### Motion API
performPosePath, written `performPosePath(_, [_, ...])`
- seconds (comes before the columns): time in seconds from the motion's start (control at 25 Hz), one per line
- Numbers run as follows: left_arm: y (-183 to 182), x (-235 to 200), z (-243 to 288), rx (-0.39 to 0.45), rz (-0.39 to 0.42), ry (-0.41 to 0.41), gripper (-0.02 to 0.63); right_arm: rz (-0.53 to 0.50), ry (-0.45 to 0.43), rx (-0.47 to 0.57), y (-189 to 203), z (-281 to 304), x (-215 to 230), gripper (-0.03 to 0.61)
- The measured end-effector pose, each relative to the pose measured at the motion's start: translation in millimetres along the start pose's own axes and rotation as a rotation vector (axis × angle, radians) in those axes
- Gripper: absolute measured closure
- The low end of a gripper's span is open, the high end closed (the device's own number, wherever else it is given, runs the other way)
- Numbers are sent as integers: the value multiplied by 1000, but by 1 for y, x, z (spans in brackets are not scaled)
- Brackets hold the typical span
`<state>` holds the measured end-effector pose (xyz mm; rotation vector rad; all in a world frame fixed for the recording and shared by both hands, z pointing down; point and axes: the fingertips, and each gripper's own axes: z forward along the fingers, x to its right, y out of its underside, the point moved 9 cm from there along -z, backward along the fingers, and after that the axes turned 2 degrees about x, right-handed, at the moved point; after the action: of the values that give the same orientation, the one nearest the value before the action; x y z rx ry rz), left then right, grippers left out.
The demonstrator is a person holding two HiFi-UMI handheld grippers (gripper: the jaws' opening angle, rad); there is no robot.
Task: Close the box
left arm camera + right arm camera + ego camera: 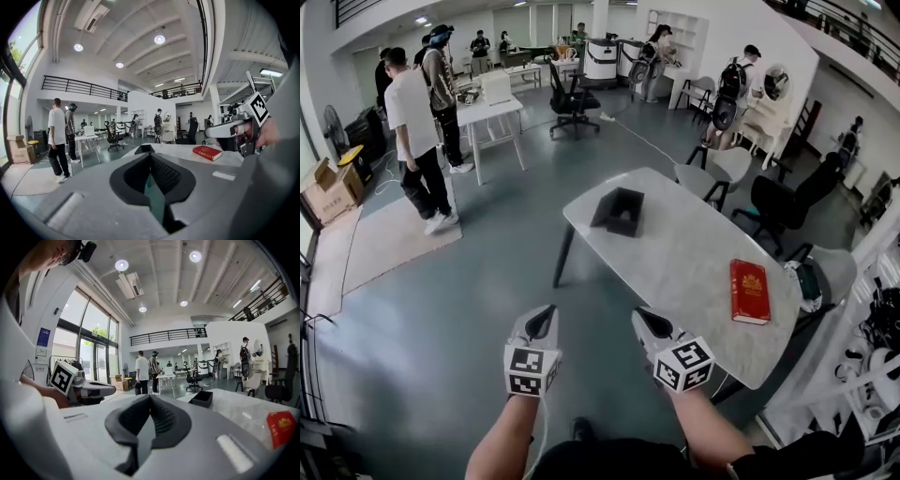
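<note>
Stock on the white marbled surface (675,253): one black box (619,210), top open, at the far end; one red book (750,291), flat, toward the near right edge, well apart from the box. Left tool (541,322): jaws pressed together, empty, held over the grey floor (441,328) short of the surface. Right tool (651,321): jaws likewise together and empty, by the surface's near edge, well apart from the box. Around: grey chair (724,169) and black chair (787,202) off the surface's far right side; two people (417,141) standing far left beside a white desk (492,112); cardboard carton (333,192) at the left wall.
</note>
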<state>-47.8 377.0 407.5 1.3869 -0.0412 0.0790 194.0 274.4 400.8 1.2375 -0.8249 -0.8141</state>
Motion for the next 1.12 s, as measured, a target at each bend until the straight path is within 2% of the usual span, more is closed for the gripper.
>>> performPosePath(0.2, [-3,-34,24,-11,54,-7,603,5,3,9,-7,39,-1,575])
performPosePath(0.36, [-7,-49,38,-19,25,0,603,24,17,-2,-8,55,5,575])
performPosePath(0.56, [-3,-59,65,-20,31,-12,603,46,6,-18,-1,80,28,575])
performPosePath(0.88, [7,-85,153,-75,-29,-43,603,78,-34,-26,3,153,103,575])
performPosePath(1.12, [-15,-96,248,-81,0,-53,603,122,-54,-22,-4,210,190,575])
